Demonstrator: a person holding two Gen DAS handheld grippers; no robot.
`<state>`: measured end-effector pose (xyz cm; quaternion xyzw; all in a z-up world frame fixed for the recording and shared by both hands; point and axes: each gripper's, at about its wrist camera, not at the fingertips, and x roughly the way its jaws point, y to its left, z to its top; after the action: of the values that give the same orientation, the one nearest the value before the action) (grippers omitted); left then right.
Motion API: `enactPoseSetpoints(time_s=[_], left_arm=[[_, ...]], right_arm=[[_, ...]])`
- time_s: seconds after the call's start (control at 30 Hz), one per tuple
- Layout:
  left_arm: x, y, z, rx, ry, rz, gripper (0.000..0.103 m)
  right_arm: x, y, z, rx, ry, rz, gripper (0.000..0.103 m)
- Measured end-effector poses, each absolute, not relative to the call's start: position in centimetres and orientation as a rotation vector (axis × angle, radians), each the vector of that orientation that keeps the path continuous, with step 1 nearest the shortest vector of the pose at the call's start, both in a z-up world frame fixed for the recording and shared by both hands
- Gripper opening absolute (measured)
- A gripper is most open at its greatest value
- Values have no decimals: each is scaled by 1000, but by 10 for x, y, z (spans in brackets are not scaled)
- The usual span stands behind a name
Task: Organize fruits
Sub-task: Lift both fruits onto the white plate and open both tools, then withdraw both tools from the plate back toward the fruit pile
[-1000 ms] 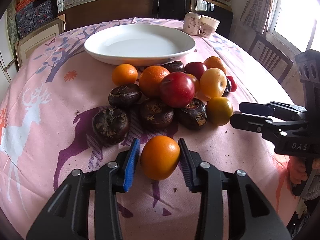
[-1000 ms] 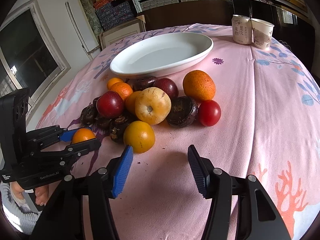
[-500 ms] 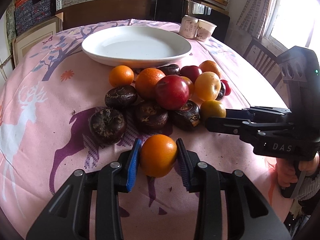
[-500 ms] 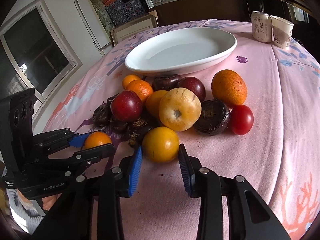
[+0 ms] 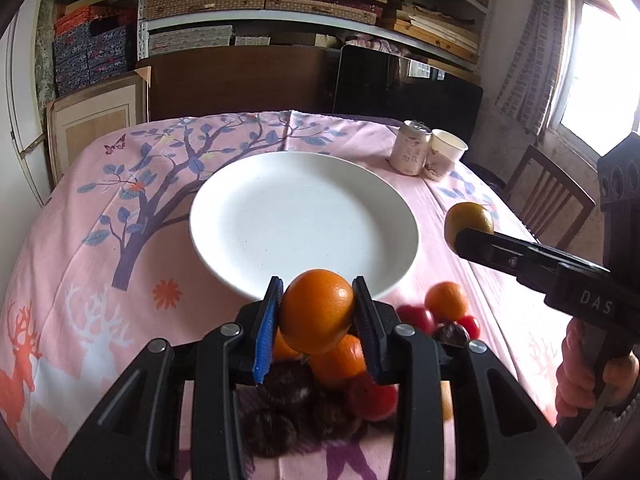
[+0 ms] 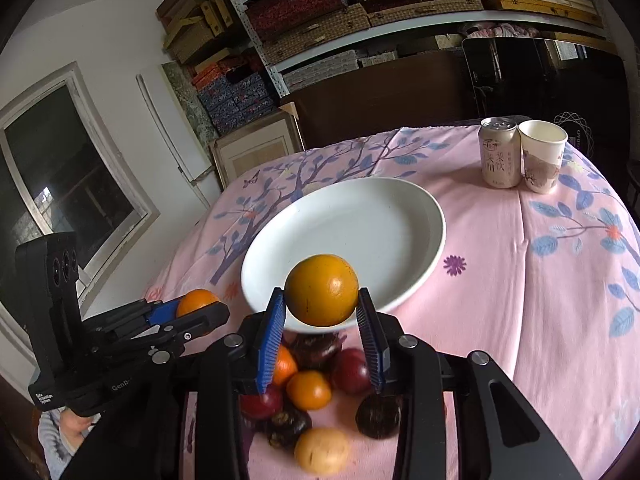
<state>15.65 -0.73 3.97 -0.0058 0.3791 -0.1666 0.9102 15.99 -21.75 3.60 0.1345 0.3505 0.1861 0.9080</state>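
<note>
Lifting off table, orange (image 5: pixel 316 312), yellow fruit (image 6: pixel 321 290)

Fruit pile blurred beneath the tongs

The fruit pile (image 5: pixel 320 400) lies blurred, half hidden behind the left tongs (image 5: pixel 318 312) and their orange (image 5: pixel 316 310).

The black left tool (image 5: pixel 316 320) with blue-faced pads angles downward, clamped on a round orange fruit (image 5: pixel 317 310); the matching black right tool (image 6: pixel 322 312) likewise grips a yellow-orange round fruit (image 6: pixel 321 290), a hand (image 5: pixel 592 384) holding its handle.

The plate (image 5: pixel 304 216) lies behind the fruit pile (image 6: pixel 316 392) (can (image 6: pixel 498 152) beside cup (image 6: pixel 542 156)).
</note>
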Motion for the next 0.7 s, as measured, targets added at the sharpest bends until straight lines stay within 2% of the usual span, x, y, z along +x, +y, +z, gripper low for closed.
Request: enactPoseSetpoints(time_s=[0.17,0.23,0.3,0.43,0.5,0.57,0.7], left_arm=[[203,-7,13,-50,853,-299,36],[210,-6,6,-51,863,-300,46],[209,-4,3,-32,840,-290,70],[202,5,8,-31,816,-288,78],[196,12,9,-38,797,-262,92],[189,20,10,-39,769,-209,93],[177,35,14,-82,754,-179,97]], right_arm=[[202,-209,4,294,806,364,37],[206,-208,-3,283,818,352,40],[207,-211,-3,287,798,339,53],[200,-221,2,326,756,342,55],[192,-226,4,341,730,349,64],[178,-233,4,359,687,369,85],[152,-233,13,304,617,409,97]])
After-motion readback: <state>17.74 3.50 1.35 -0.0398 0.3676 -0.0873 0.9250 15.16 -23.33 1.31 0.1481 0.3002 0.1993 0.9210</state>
